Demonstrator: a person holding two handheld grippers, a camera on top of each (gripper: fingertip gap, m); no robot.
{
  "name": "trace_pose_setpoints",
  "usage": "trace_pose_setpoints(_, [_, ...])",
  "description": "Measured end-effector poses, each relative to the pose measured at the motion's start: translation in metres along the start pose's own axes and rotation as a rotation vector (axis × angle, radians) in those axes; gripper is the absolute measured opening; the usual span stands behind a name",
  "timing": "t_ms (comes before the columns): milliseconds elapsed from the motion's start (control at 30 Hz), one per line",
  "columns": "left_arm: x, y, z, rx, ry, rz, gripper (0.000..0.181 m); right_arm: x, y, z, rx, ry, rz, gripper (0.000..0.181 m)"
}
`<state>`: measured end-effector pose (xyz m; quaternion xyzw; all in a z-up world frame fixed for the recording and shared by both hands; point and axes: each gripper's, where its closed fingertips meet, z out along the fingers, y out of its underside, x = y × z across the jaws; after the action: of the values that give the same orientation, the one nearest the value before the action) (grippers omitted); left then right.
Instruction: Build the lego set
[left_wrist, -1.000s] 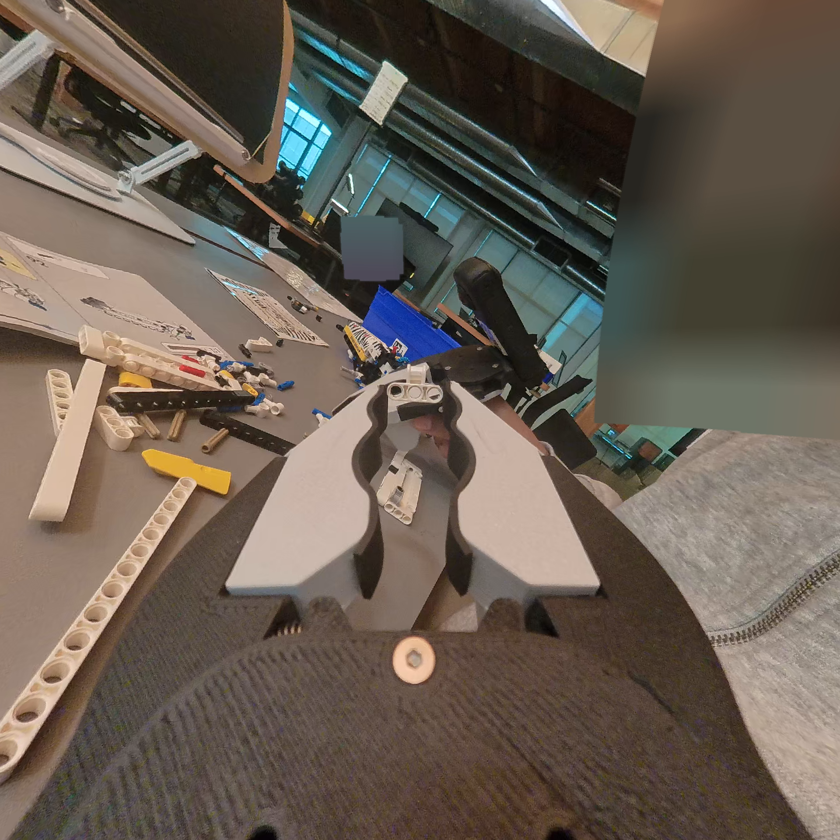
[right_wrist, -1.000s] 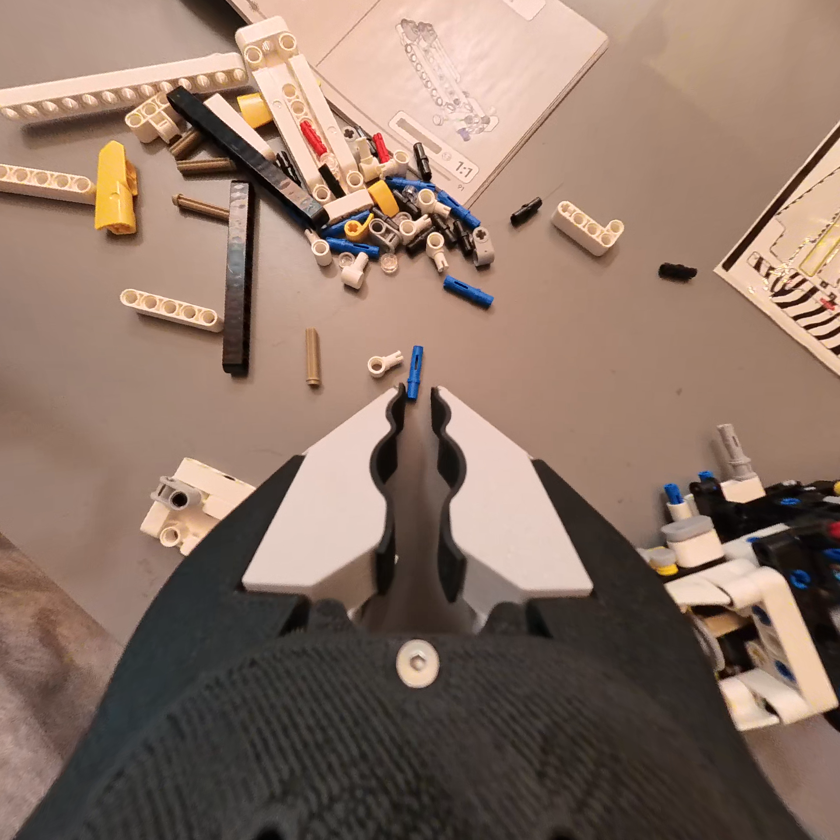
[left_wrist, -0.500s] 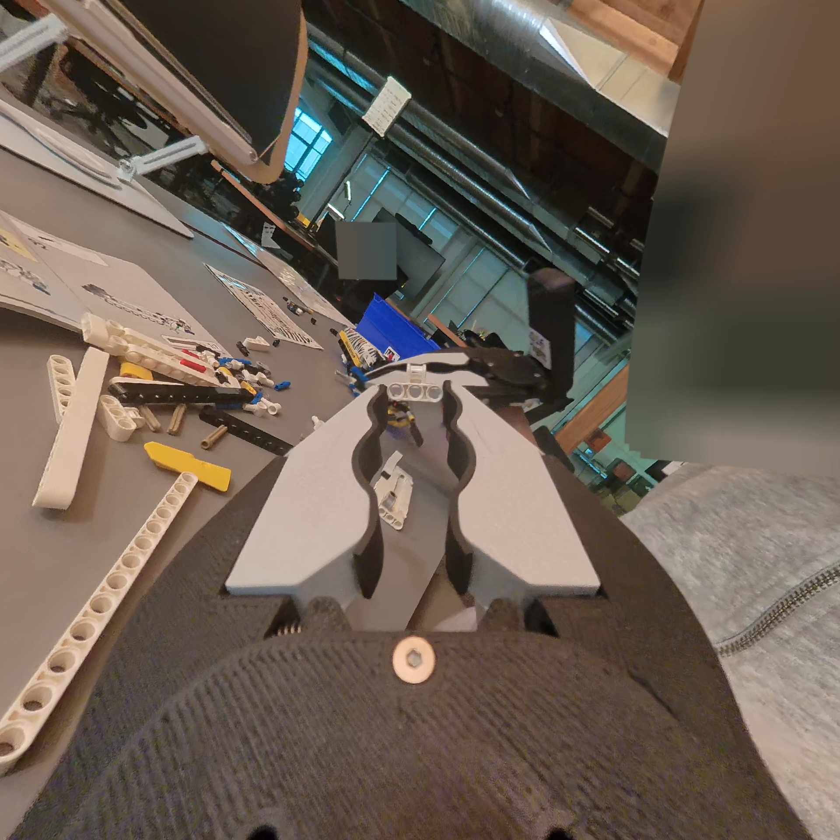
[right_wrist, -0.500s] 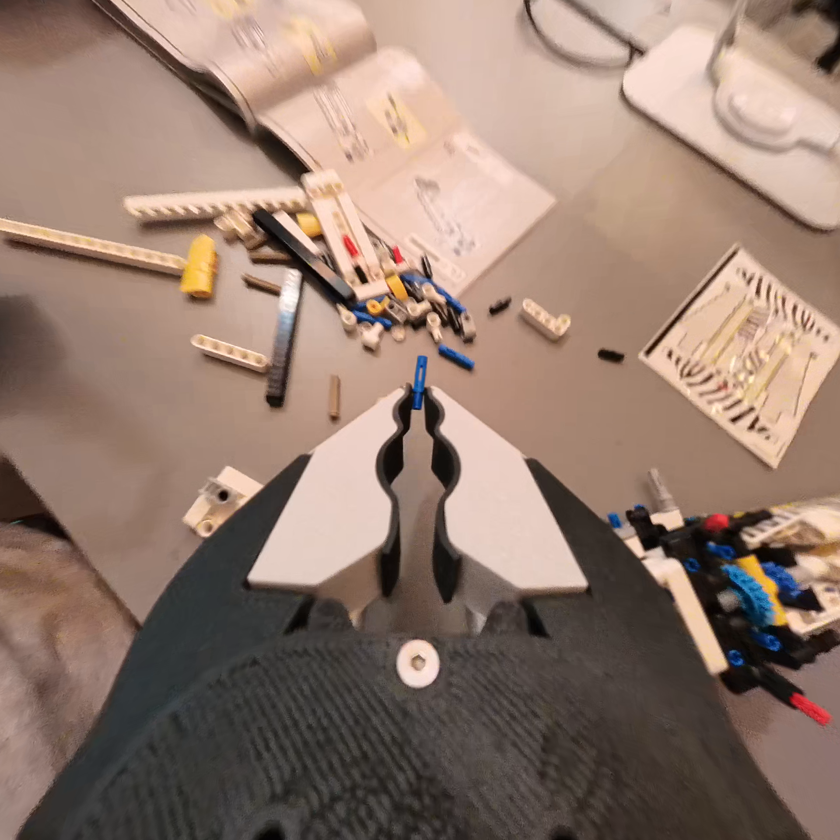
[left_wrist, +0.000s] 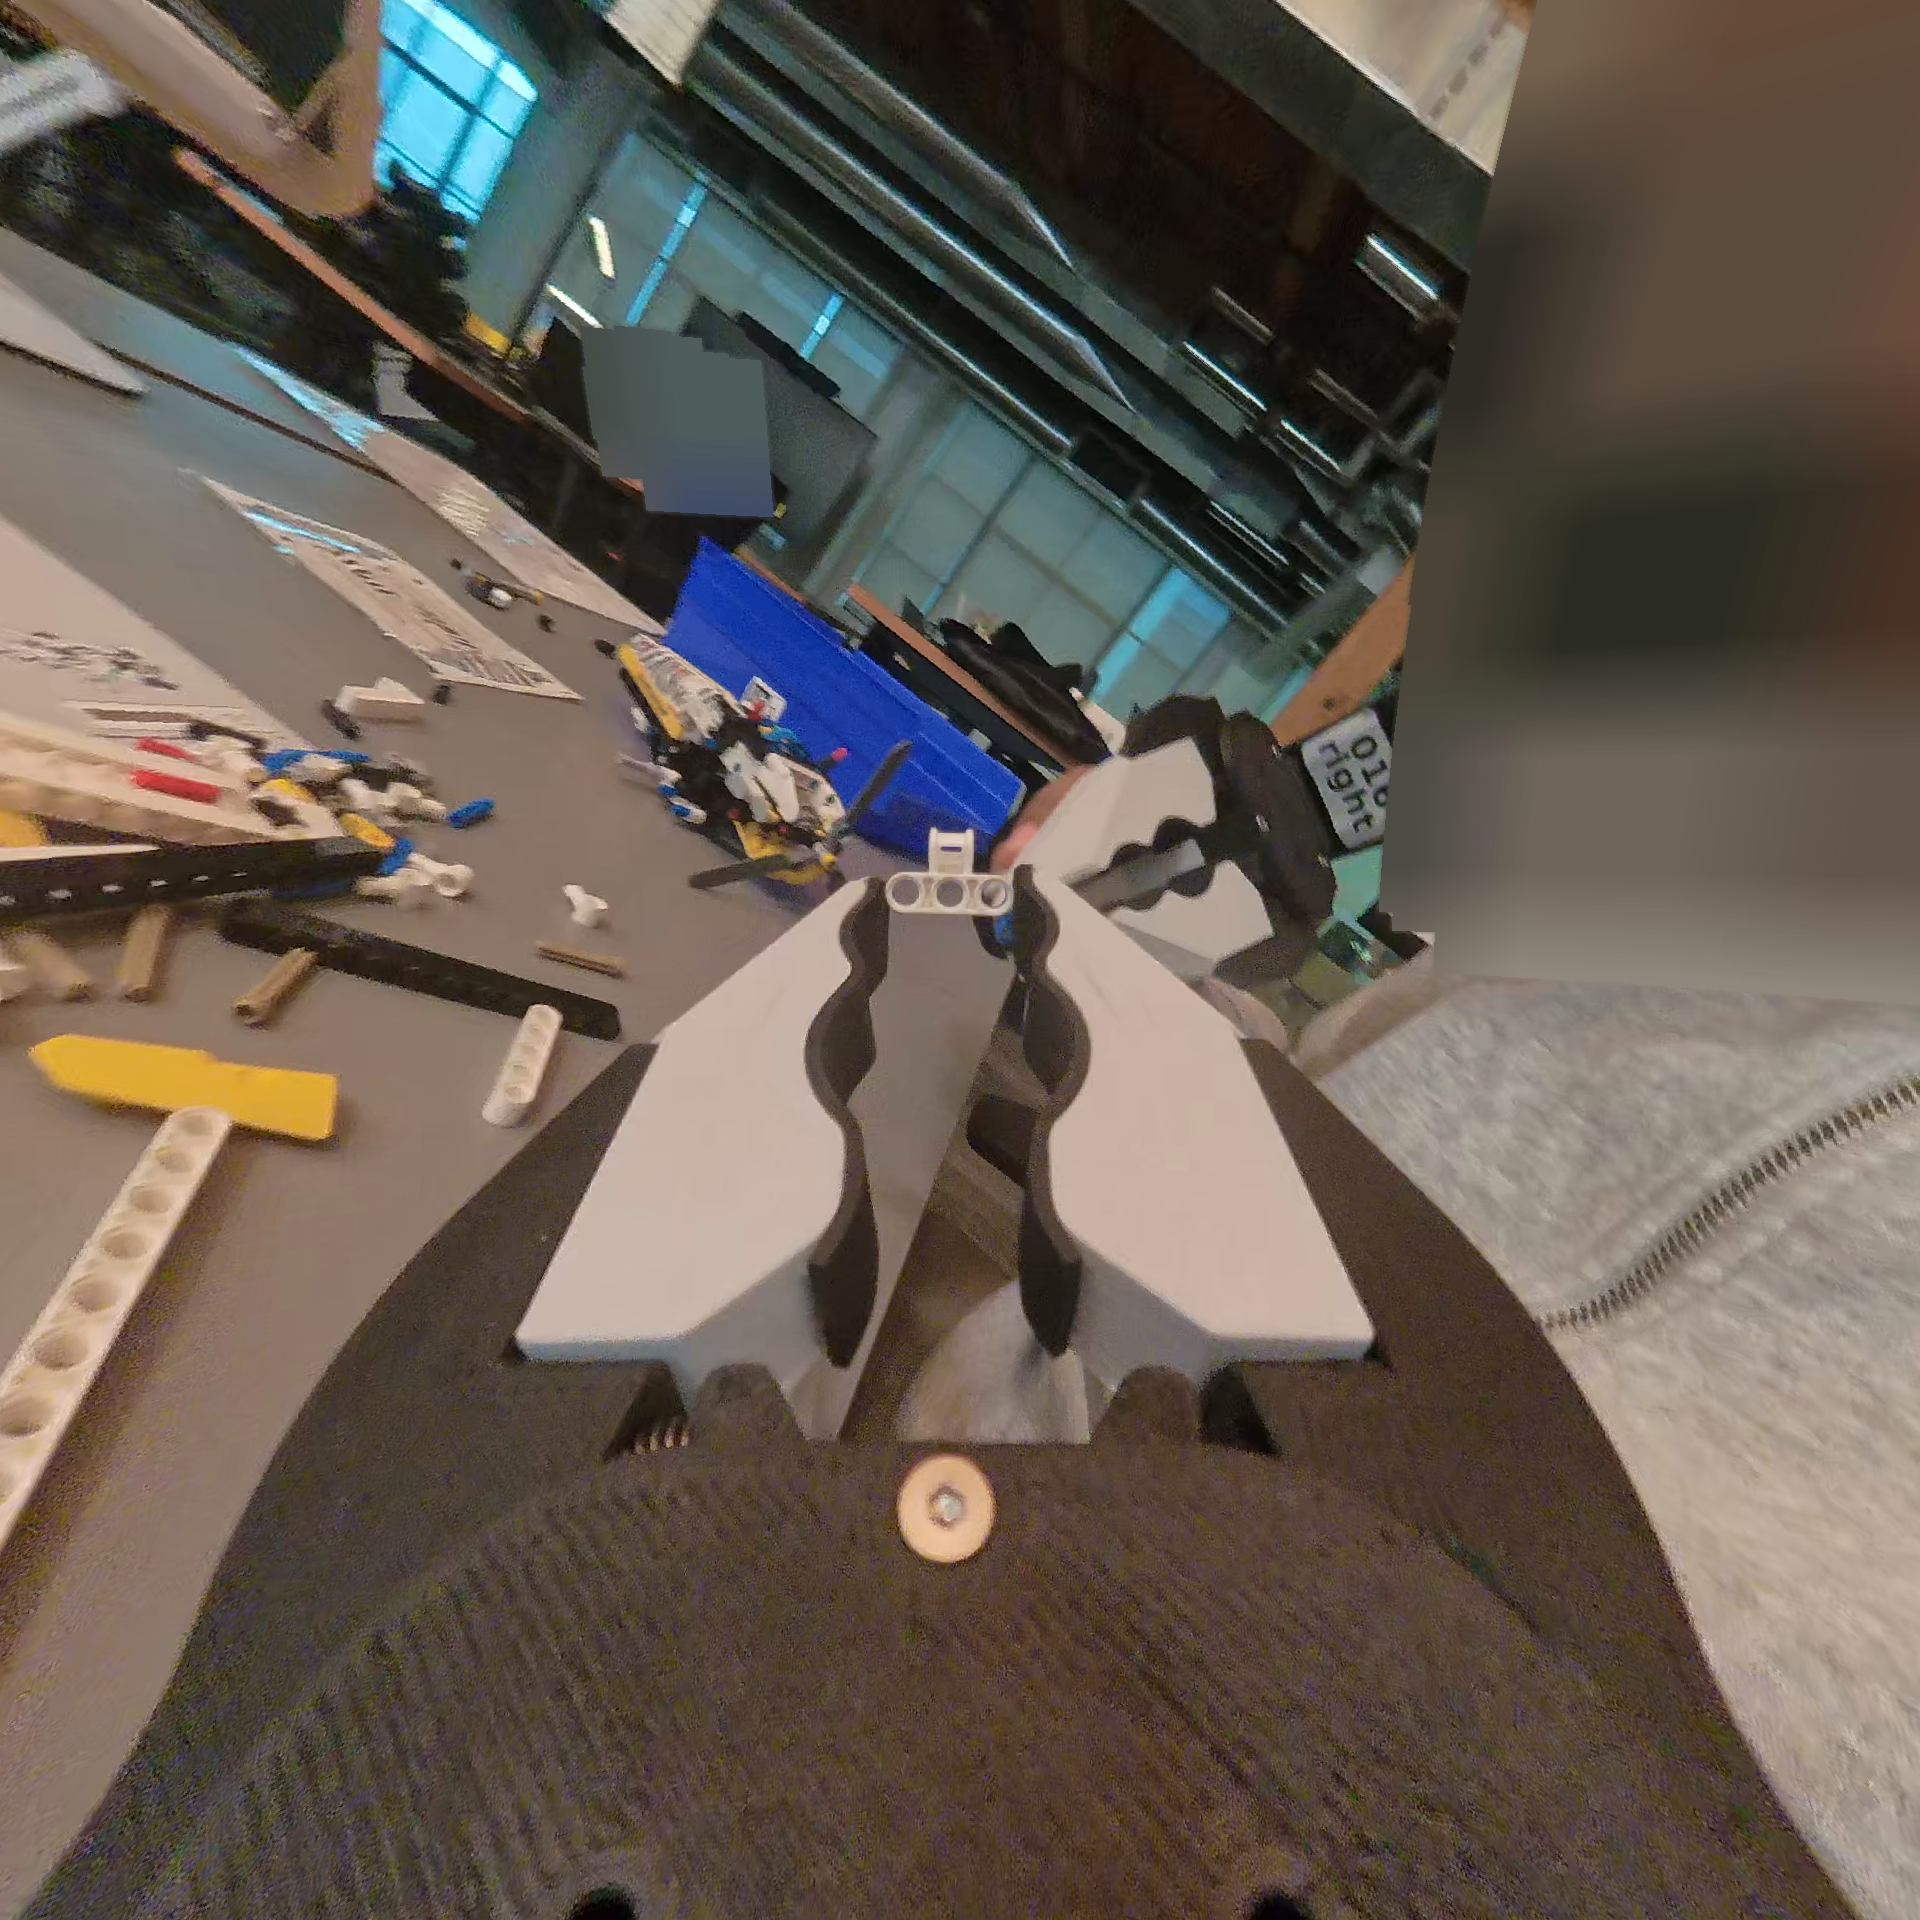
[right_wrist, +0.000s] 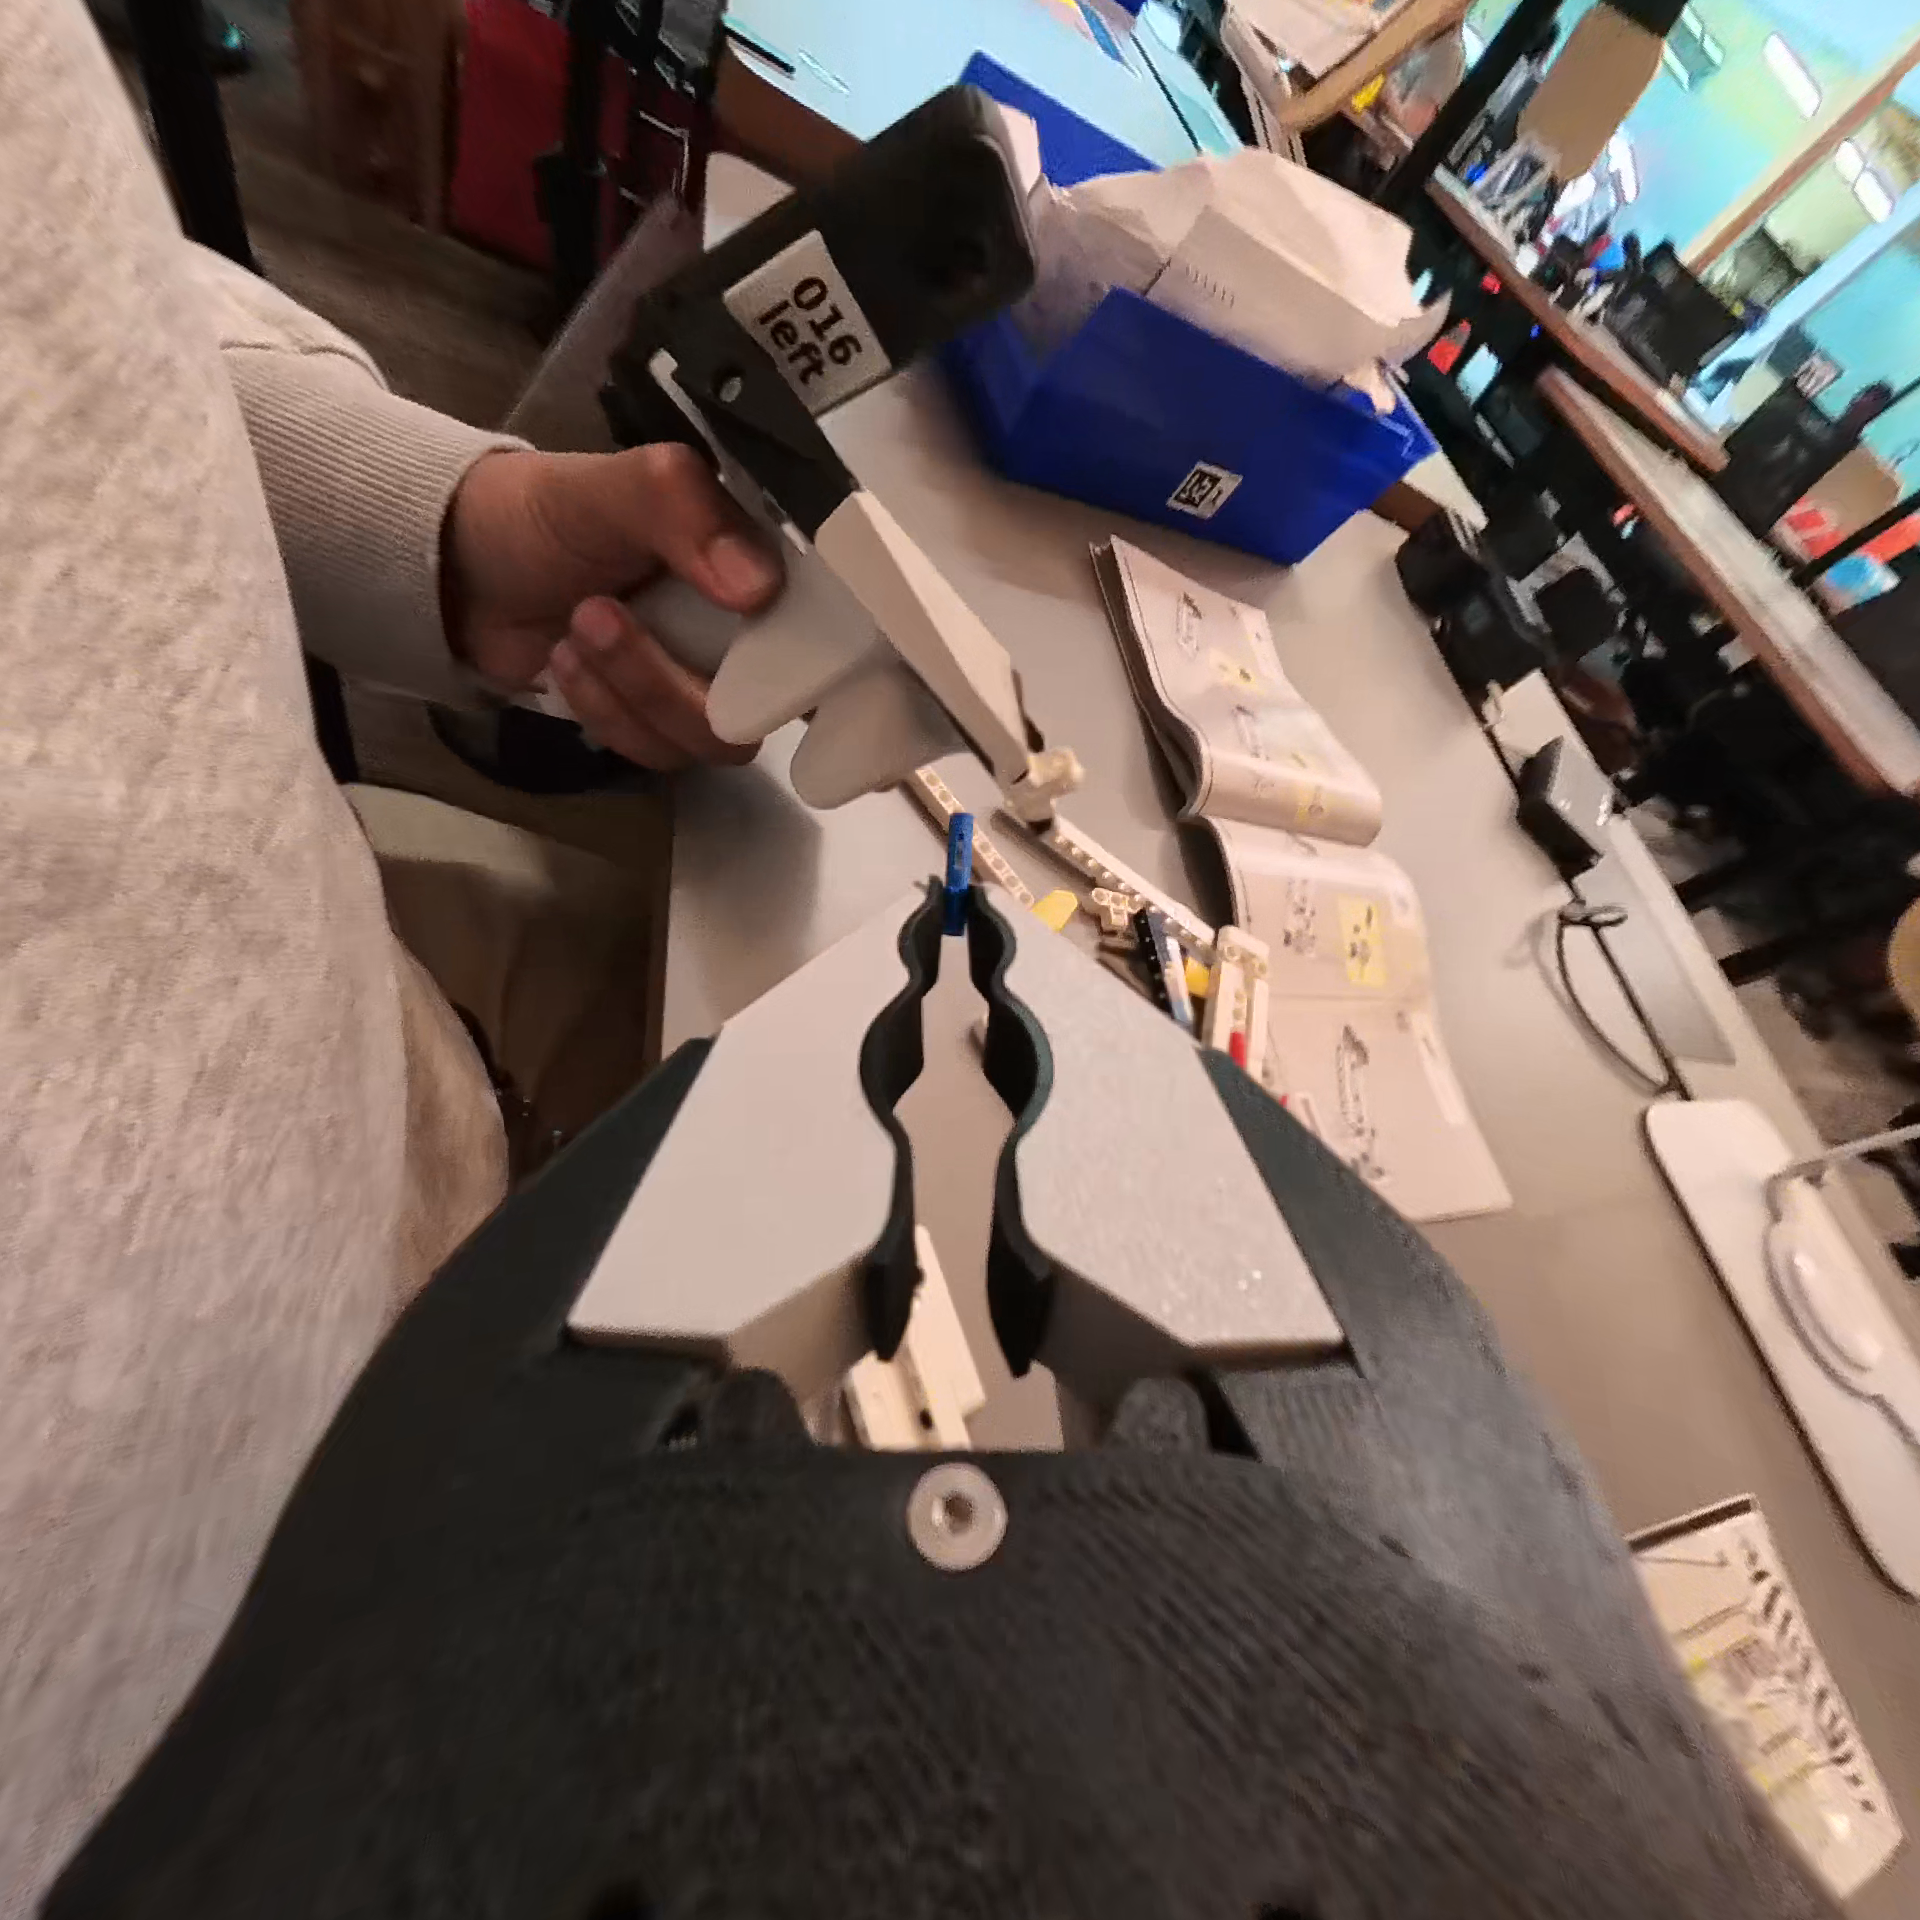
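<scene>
A: Grey counter (left_wrist: 312, 1226) first. It fills your left wrist view from 7 to 10 o'clock, and in the right wrist view it runs from the middle out to 3 o'clock.

B: What's the biggest thing on it?

A: The blue bin (right_wrist: 1174, 436), up at 12 to 1 o'clock in your right wrist view, with white paper heaped in it. Just below it, at 2 o'clock, lies the open instruction booklet (right_wrist: 1268, 748).

B: And the build?

A: The partly built model (left_wrist: 743, 774) sits on the counter just in front of the bin, at 11 o'clock above your left gripper (left_wrist: 948, 896). The loose pile of parts (left_wrist: 260, 821) is at 9 o'clock, with a long white beam (left_wrist: 94, 1288) running to 8 o'clock and a yellow piece (left_wrist: 187, 1075) touching its far end.

B: What are you holding?

A: Your left jaws are clenched on a small white three-hole connector (left_wrist: 948, 891), pinched crosswise at the very tips. Your right gripper (right_wrist: 954, 914) has its jaws clamped on a blue pin (right_wrist: 957, 873), standing upright out of the tips.

B: How do the two sit?

A: Both are held up off the counter, and the connector is near the pin, at 1 o'clock from it, not touching.
</scene>
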<state>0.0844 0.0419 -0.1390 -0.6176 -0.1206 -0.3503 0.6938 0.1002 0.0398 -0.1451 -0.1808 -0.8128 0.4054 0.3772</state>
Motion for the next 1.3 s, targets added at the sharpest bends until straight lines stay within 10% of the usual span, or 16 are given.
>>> trace_pose_setpoints(533, [0.018,-0.012,-0.001,0.087,0.222,-0.176,0.022,0.009,-0.015,-0.017,0.088,0.026,-0.015,0.003])
trace_pose_setpoints(1300, [-0.006,0.010,0.014,-0.079,-0.083,0.058,0.023,0.011,0.011,-0.005,-0.111,0.176,-0.300,0.002])
